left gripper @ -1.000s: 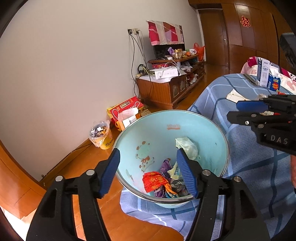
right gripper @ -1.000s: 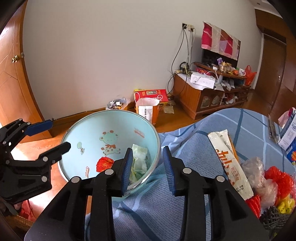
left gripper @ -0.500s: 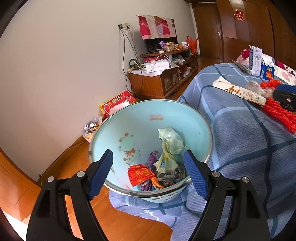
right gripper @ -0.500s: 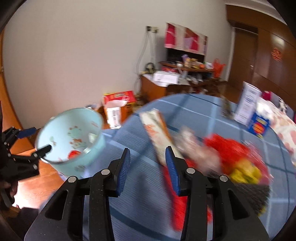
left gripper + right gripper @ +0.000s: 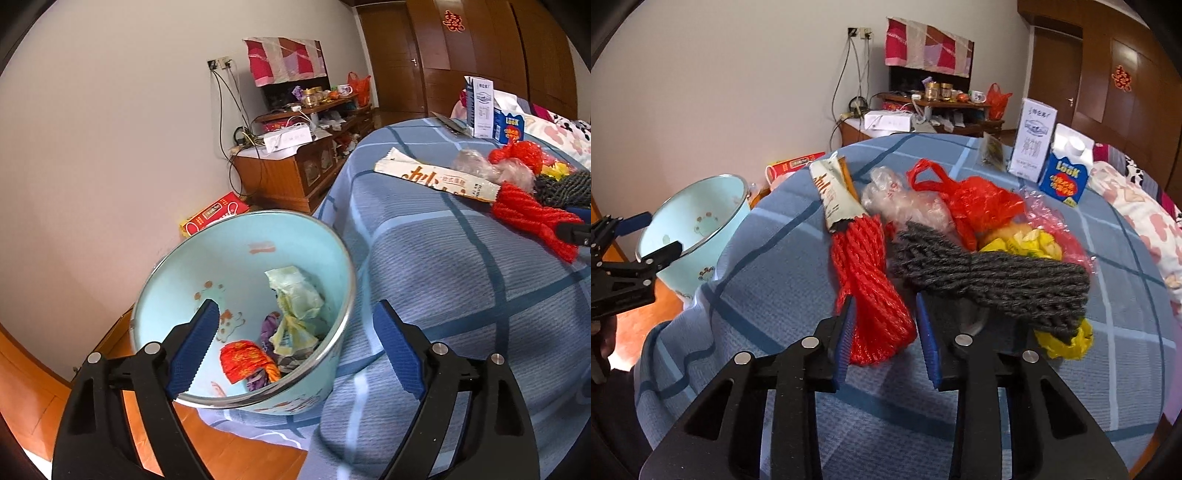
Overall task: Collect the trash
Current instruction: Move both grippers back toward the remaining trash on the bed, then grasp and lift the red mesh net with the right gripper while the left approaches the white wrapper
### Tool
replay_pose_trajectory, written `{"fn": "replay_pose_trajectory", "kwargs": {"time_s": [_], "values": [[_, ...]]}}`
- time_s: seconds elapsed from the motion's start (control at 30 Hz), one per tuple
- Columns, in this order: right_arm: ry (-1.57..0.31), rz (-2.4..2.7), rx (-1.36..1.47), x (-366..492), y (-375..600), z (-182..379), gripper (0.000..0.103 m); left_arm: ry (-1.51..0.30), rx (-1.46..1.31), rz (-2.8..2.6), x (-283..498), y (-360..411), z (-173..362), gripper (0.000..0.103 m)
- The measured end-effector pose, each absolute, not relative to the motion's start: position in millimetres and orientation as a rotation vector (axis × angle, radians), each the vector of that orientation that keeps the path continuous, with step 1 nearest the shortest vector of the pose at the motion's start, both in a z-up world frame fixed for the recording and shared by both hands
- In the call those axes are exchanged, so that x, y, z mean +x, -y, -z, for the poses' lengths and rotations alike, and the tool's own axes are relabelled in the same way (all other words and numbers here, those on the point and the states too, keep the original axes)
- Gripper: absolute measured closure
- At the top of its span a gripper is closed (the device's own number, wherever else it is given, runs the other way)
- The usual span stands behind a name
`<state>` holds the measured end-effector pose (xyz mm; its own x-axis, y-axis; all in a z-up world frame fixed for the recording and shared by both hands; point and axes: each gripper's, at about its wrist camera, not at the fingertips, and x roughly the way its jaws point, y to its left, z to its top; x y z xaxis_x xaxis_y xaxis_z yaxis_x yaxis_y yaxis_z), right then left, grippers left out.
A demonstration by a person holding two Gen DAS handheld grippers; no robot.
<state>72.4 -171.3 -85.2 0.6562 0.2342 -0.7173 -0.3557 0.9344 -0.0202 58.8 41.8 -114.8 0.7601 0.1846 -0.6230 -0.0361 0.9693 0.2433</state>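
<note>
Red foam net sleeve [image 5: 871, 280], ribbed and crumpled, between closing right claw [image 5: 886, 332].

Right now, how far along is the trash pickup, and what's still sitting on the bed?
Done: several crumpled wrappers already lie in the light blue bin. In hand: nothing yet; the right gripper is closing around the red foam net, while the left gripper is opening, empty, by the bin. Left: the grey foam net, red plastic bag, clear bag, long wrapper and yellow scraps.
</note>
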Motion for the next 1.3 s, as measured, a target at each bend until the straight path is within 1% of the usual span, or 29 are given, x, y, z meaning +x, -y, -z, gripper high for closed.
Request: {"fn": "replay_pose_trajectory", "kwargs": {"time_s": [0.17,0.2,0.23,0.3,0.37,0.63,0.9,1.03,1.17,1.3], "values": [[-0.825,-0.365,-0.172,76,166,89,0.075,-0.693,0.223,-0.107,61,-36,112,0.019],[-0.831,-0.373,-0.173,76,166,90,0.081,-0.694,0.224,-0.106,62,-36,112,0.019],[-0.835,-0.381,-0.173,76,165,90,0.085,-0.695,0.224,-0.105,63,-35,112,0.019],[-0.839,-0.396,-0.176,75,163,89,0.090,-0.699,0.222,-0.103,64,-34,112,0.019],[-0.828,-0.402,-0.171,73,161,87,0.092,-0.697,0.221,-0.102,65,-34,111,0.019],[-0.725,-0.359,-0.142,59,165,60,0.093,-0.673,0.191,-0.087,78,-22,93,0.019],[-0.644,-0.263,-0.082,59,201,38,0.093,-0.647,0.162,-0.036,107,25,76,0.018],[-0.603,-0.184,-0.050,71,224,29,0.093,-0.673,0.121,-0.031,135,47,71,0.015],[-0.587,-0.120,-0.020,86,243,28,0.092,-0.705,0.098,-0.043,158,62,74,0.014],[-0.607,-0.075,0.006,103,258,39,0.092,-0.758,0.087,-0.067,181,73,85,0.014]]}}
